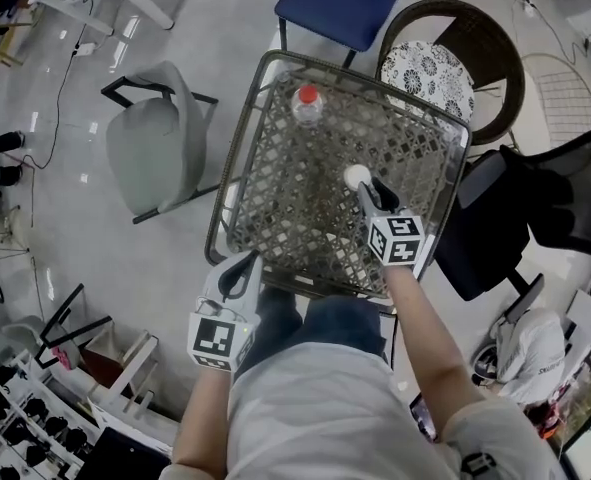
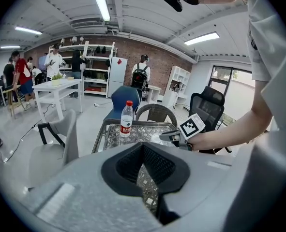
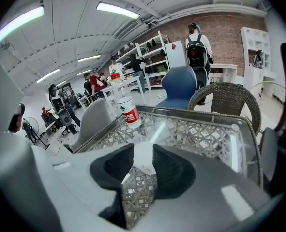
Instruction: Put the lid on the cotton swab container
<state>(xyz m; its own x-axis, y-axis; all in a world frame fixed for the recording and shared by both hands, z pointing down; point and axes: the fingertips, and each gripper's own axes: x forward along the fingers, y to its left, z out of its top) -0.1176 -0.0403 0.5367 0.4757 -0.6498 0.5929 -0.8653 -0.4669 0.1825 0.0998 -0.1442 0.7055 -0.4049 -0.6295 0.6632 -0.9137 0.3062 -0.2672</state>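
The right gripper (image 1: 364,187) reaches out over the glass-topped wicker table (image 1: 237,173), its jaws clenched on a white round piece (image 1: 356,176). I cannot tell whether this piece is the lid alone or the cotton swab container with the lid on. In the right gripper view the white round piece (image 3: 143,155) fills the gap between the two dark pads (image 3: 169,170) of the right gripper (image 3: 143,148), one pad on each flank. Seen from the head view it reads as a plain disc with its flat round face turned straight up. That puts its axis upright on the table rather than along the jaws; its height is not readable. It sits right at the fingertips, just ahead of the gripper's marker cube (image 1: 401,239).

Beyond the right gripper's tips and off to their left, well apart from the white piece, a water bottle (image 3: 128,111) with a red cap stands upright on the table (image 3: 205,129).

The left gripper (image 1: 238,272) hangs at the table's near edge, well back from the white piece and to the left of the right gripper. In its own view the left gripper (image 2: 143,145) has its jaws pressed together with nothing between them. Ahead of it the same bottle (image 2: 127,119) stands on the table (image 2: 109,129), with the right gripper (image 2: 163,137) out to the right
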